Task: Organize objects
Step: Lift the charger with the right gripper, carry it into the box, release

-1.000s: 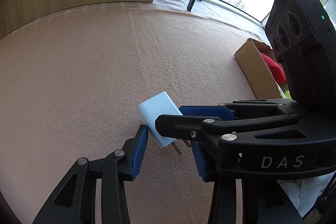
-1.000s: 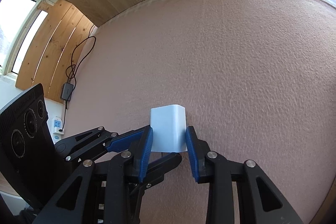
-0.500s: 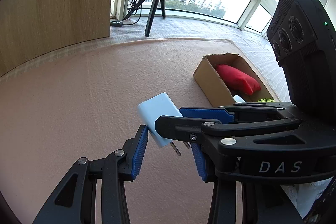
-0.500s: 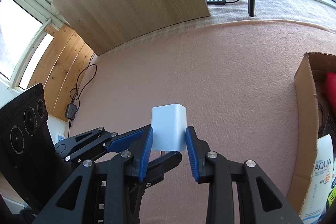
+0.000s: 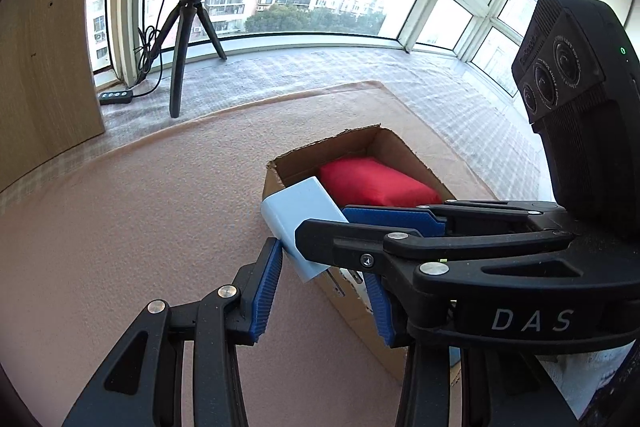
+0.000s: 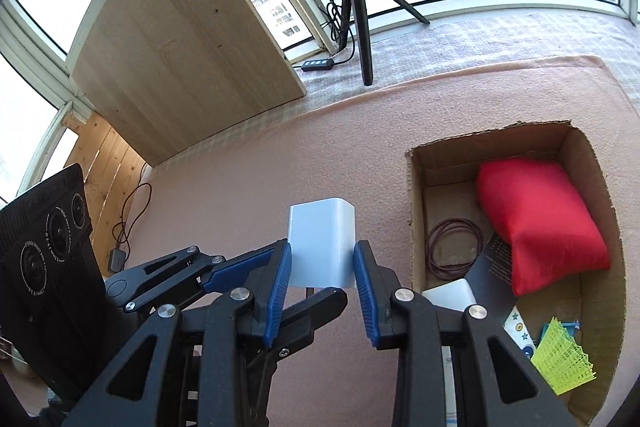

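Both grippers (image 5: 320,275) (image 6: 320,267) clamp one pale blue charger (image 6: 322,241) beside the cardboard box (image 6: 416,219).

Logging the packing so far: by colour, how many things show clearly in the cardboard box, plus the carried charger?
White: 2 (charger, block)
Red: 1 (pouch)
Black: 1 (card)
Yellow-green: 1 (mesh piece)
Dark brown: 1 (cord loop)
Total: 6; items at the near end of the box are partly hidden, uncounted.
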Demonstrator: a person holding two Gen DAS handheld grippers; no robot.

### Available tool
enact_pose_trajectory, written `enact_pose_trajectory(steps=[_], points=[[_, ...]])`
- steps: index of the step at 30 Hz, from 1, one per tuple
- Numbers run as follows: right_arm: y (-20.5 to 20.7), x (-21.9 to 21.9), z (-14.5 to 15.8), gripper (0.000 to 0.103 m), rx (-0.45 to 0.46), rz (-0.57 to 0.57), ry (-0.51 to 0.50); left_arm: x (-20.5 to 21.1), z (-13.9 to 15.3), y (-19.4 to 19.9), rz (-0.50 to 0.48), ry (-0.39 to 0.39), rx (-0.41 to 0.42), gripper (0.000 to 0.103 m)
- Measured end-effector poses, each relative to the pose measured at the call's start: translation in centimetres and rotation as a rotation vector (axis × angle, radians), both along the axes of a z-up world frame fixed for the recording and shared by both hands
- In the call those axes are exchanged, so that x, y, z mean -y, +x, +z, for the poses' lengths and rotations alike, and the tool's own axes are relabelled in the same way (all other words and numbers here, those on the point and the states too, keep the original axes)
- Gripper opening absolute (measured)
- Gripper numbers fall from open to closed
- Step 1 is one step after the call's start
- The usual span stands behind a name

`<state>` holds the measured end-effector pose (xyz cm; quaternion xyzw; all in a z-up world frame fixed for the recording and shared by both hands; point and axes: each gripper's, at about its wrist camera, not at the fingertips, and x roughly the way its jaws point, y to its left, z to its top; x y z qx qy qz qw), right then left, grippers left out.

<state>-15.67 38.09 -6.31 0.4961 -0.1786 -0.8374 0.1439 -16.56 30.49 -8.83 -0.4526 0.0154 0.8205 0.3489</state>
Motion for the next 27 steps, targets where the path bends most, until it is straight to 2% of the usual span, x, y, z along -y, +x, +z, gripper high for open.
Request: enact_pose_trajectory(steps=[8, 22, 24, 27], points=[[-1.1, -5.1, -0.4, 0.03, 0.0, -0.071, 0.016, -4.8, -0.7, -1.4, -0.049, -0.015, -0.004, 0.044], [-3.0, -7.1, -1.4, 0.03, 0.02, -0.081, 0.024, -6.2, -2.1, -3.5, -0.067, -0.02, 0.013, 0.045], [-3.1, -7.2, -1.5, 0.031, 0.023, -0.083, 0.014, -6.1, -2.0, -3.5, -0.065, -0.025, 0.013, 0.045], [-3.1, -7.3, -1.6, 0.041, 0.032, -0.099, 0.017, -5.9, -1.9, -3.4, -0.064, -0.04, 0.001, 0.045]])
